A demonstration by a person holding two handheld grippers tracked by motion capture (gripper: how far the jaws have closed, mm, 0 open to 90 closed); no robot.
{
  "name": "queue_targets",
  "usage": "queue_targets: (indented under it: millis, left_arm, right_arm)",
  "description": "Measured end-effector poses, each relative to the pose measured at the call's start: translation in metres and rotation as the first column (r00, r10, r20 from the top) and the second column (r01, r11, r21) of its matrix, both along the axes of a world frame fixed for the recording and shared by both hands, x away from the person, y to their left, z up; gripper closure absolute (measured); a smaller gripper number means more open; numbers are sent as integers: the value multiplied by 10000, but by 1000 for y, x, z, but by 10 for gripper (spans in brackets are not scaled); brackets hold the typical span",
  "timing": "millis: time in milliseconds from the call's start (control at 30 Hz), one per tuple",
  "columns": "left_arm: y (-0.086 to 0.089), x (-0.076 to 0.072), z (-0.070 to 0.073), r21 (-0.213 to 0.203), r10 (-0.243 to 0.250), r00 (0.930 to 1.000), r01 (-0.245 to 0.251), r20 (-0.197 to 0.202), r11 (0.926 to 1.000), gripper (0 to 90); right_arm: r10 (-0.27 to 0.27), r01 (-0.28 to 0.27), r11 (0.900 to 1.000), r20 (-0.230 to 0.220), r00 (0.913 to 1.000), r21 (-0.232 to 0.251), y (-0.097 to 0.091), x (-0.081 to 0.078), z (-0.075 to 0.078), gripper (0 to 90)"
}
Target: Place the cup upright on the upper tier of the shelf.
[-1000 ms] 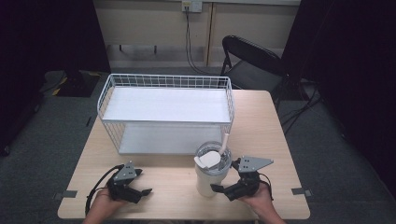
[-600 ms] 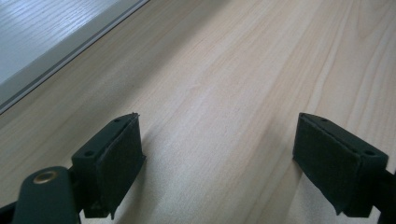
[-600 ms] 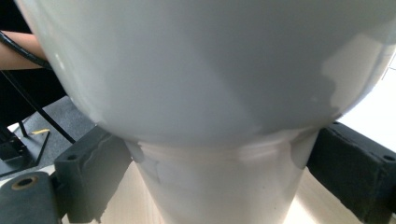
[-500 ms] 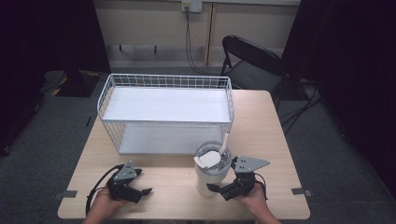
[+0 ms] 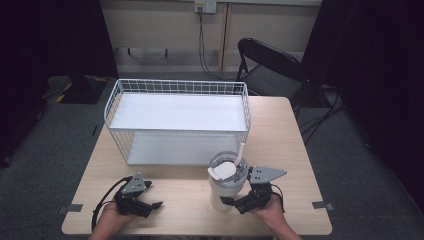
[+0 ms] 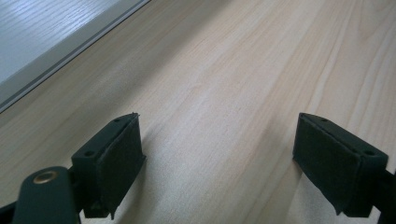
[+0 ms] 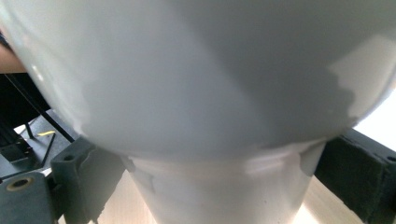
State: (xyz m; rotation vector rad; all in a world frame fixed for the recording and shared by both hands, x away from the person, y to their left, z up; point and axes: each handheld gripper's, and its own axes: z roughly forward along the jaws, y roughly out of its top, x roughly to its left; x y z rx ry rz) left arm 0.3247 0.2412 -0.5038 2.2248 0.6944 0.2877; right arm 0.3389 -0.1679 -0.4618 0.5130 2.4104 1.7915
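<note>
1. While the tall white plastic tumbler with a clear lid and straw (image 5: 226, 187) stands on the light wooden table (image 5: 290, 150), near its front edge and just ahead of the white wire rack (image 5: 177, 120), the right gripper (image 5: 235, 202) has its jaws around the narrow base. Can't tell if they're squeezing it.
2. Left gripper (image 5: 150, 202) sits low over bare tabletop, jaws spread wide, nothing between them.

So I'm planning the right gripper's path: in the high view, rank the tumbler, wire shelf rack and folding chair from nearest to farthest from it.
From the right gripper:
1. Tumbler, right at its jaws, just left.
2. Wire shelf rack, mid-table, behind.
3. Folding chair, beyond the table's far edge.
</note>
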Motion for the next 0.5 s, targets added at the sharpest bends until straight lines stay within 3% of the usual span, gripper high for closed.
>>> queue_targets:
  millis: [500]
  left_arm:
    - [0,0,0,0,-2,10000,2,-4,10000,151]
  right_arm:
    - [340,-325,9980,-261,9991,545,2,6,-8,49]
